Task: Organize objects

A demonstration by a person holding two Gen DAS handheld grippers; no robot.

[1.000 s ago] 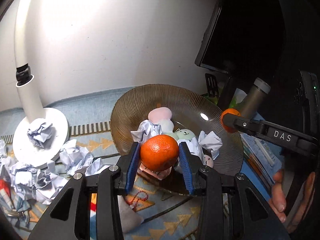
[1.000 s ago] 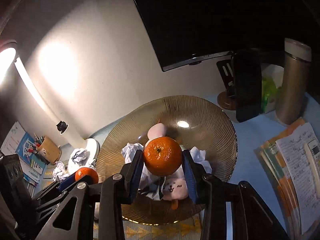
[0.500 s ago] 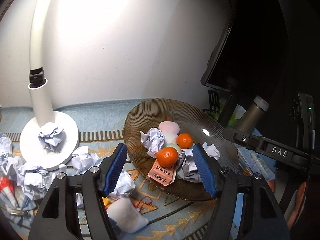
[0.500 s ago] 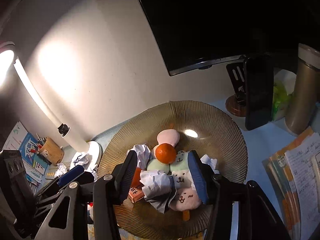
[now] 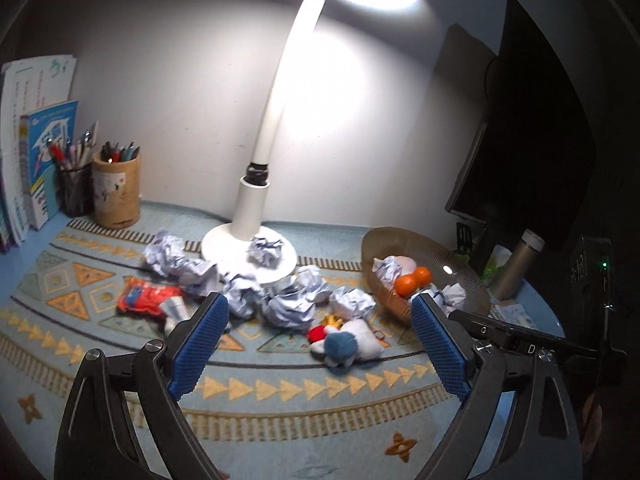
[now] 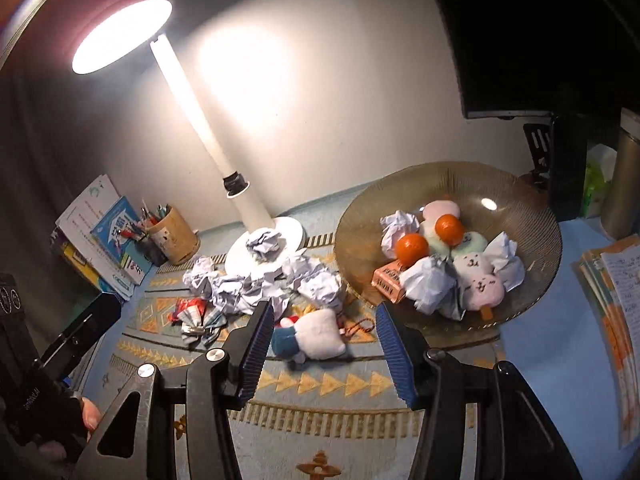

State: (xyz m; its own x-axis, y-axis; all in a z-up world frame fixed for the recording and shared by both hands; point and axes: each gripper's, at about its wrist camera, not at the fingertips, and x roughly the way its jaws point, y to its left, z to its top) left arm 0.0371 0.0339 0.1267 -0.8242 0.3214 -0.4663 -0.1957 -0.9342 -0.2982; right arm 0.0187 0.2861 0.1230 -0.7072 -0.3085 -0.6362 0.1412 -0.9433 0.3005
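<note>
Both grippers are held above the patterned mat (image 5: 280, 392), angled downward toward the clutter. The left gripper (image 5: 320, 344) faces the crumpled paper balls (image 5: 288, 308) and the lamp base (image 5: 240, 248); the right gripper (image 6: 324, 348) sits over the small plush toy (image 6: 316, 336), just beside the bowl (image 6: 532, 216).

The tabletop beyond the monitor (image 5: 532, 140) is dark and hard to make out. Bowl contents partly overlap.

Left jaws are opening wide with nothing between them. Right jaws stand partly apart and released — nothing gripped. Two oranges (image 6: 412, 248) lie in the bowl among paper balls and plush toys.
</note>
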